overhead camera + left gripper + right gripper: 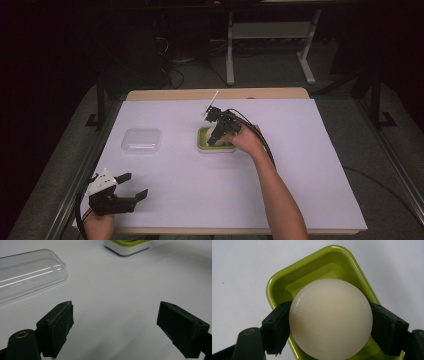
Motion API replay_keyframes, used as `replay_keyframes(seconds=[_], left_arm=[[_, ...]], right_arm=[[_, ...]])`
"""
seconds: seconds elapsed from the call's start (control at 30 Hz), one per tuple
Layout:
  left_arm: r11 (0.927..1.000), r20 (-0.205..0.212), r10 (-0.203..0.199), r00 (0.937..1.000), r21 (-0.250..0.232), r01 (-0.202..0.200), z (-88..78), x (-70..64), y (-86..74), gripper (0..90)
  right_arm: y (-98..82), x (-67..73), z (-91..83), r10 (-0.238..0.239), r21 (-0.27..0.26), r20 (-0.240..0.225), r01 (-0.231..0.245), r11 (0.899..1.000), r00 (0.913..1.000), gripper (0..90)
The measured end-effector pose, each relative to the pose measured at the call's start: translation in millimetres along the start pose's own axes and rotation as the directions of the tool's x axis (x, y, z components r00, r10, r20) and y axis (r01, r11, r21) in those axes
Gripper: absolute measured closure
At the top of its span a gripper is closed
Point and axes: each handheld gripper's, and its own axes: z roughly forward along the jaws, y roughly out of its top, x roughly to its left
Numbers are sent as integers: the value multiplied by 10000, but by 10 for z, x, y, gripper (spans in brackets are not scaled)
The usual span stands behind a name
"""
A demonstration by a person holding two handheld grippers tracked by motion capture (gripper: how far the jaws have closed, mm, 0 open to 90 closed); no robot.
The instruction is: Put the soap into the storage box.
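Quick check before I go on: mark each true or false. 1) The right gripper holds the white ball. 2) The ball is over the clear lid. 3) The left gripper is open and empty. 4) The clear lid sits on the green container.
1) True: the right gripper is shut on the white ball.
2) False: it is over the green container.
3) True: the left gripper holds nothing.
4) False: the clear lid lies apart on the table, to the container's left.

My table point(330, 165) is covered by a white sheet, with a strip of wood point(215, 94) showing at its far edge. Beyond it the room is dark: grey floor point(270, 67), loose cables point(172, 60), and a white metal stand point(270, 35).
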Motion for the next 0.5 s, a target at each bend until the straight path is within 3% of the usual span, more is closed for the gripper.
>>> replay_keyframes(seconds=[0.5], left_arm=[[10000,-2,10,10000,11,-10,1,-3,2,130]], right_arm=[[-2,0,-10,20,8,-20,-20,10000,10000,229]])
